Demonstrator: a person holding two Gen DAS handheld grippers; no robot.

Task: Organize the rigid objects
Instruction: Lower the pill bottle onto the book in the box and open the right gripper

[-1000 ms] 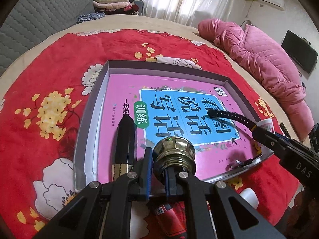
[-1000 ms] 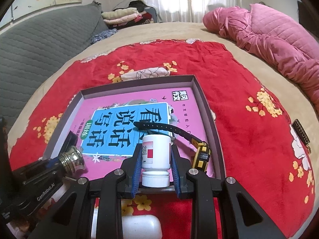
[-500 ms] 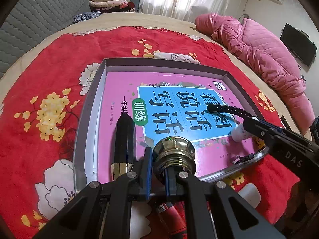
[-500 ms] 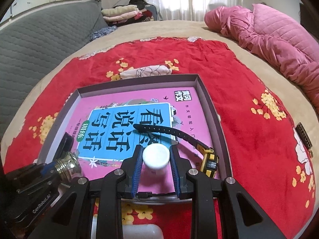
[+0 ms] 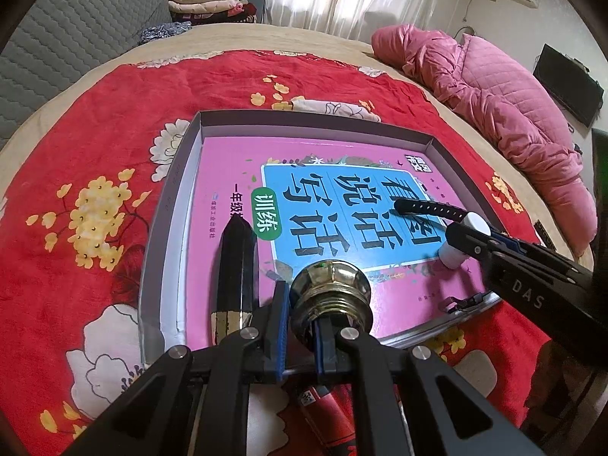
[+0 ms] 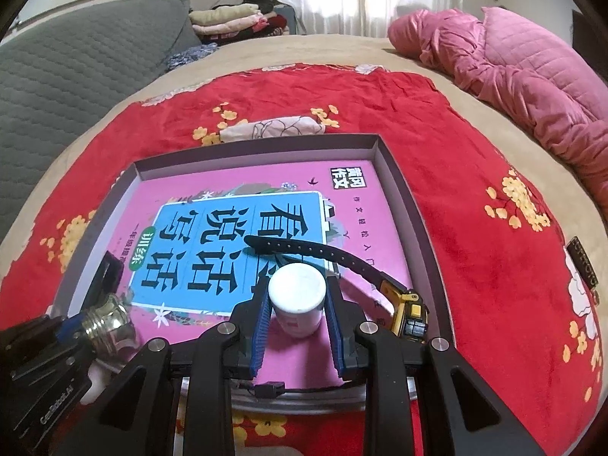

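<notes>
A grey shallow box (image 5: 173,205) lies on the red floral blanket with a pink book (image 5: 228,174) inside. My left gripper (image 5: 300,338) is shut on a brass threaded fitting (image 5: 330,292) over the box's near edge. My right gripper (image 6: 298,323) stands open around a small white bottle (image 6: 297,300) that stands on the book; the pads are a little apart from it. The bottle also shows in the left wrist view (image 5: 465,239). A black pointed object (image 5: 235,266) and a black-strapped yellow watch (image 6: 408,313) lie in the box.
A red tube (image 5: 326,414) and a white item (image 5: 475,372) lie on the blanket in front of the box. A pink quilted coat (image 6: 513,76) lies at the far right. Folded clothes (image 6: 235,19) and a grey sofa (image 6: 76,64) are behind.
The right gripper carried the white bottle forward into the box, set it on the book and opened. The left gripper stays shut on the brass fitting, shifted slightly.
</notes>
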